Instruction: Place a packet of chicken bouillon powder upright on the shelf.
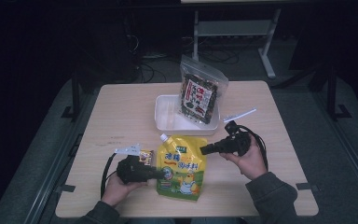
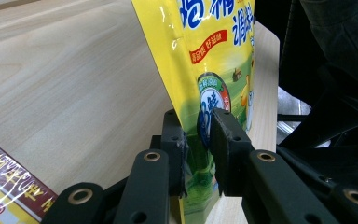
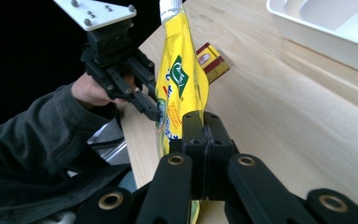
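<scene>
I have the yellow pouch (image 1: 182,167) at the table's (image 1: 121,112) six o'clock edge, my left gripper (image 2: 197,135) pinching one side, right gripper (image 3: 204,122) the other, probably to lift it level toward the white tray (image 1: 168,122) at twelve.

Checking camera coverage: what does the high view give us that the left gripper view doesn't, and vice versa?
High view alone: the white tray with the dark snack bag leaning in it, the right gripper at the pouch's right edge, and the pouch's white spout.

Left gripper view alone: the left gripper close up, jaws pinching the pouch's edge from both sides.

Shared: the yellow pouch, the wooden table and the small red-and-yellow packet.
</scene>
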`<state>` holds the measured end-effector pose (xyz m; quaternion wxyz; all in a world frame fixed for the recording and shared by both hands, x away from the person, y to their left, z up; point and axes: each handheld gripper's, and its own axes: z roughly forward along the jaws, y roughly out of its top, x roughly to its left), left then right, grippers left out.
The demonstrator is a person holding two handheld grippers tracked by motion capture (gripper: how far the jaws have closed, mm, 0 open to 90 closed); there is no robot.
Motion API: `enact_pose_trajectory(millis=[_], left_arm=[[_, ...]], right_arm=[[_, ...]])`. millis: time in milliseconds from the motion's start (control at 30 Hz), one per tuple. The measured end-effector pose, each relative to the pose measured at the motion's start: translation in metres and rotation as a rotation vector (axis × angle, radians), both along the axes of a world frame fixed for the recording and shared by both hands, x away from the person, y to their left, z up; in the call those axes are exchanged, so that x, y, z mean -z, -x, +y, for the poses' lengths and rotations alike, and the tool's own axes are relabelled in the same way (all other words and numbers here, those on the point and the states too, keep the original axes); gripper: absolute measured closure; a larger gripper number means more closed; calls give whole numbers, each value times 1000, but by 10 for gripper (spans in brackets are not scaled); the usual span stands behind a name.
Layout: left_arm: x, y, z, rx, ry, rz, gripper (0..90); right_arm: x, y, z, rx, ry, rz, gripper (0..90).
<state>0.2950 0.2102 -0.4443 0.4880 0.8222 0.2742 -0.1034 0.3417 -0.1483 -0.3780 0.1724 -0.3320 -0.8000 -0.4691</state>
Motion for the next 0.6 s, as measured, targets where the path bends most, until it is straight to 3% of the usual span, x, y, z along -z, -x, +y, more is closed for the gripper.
enact_pose_trajectory(millis=[200,333,600], left_arm=[[-2,2,-1,10,16,-10,777],[-3,3,-2,14,17,-21,785],[-7,5,-5,32,14,-46,785]], right_arm=[[-8,-5,2,-30,37,5,747],[-19,-13,9,-57,87,-6,671],[-44,-29,29,-127,147,-7,640]])
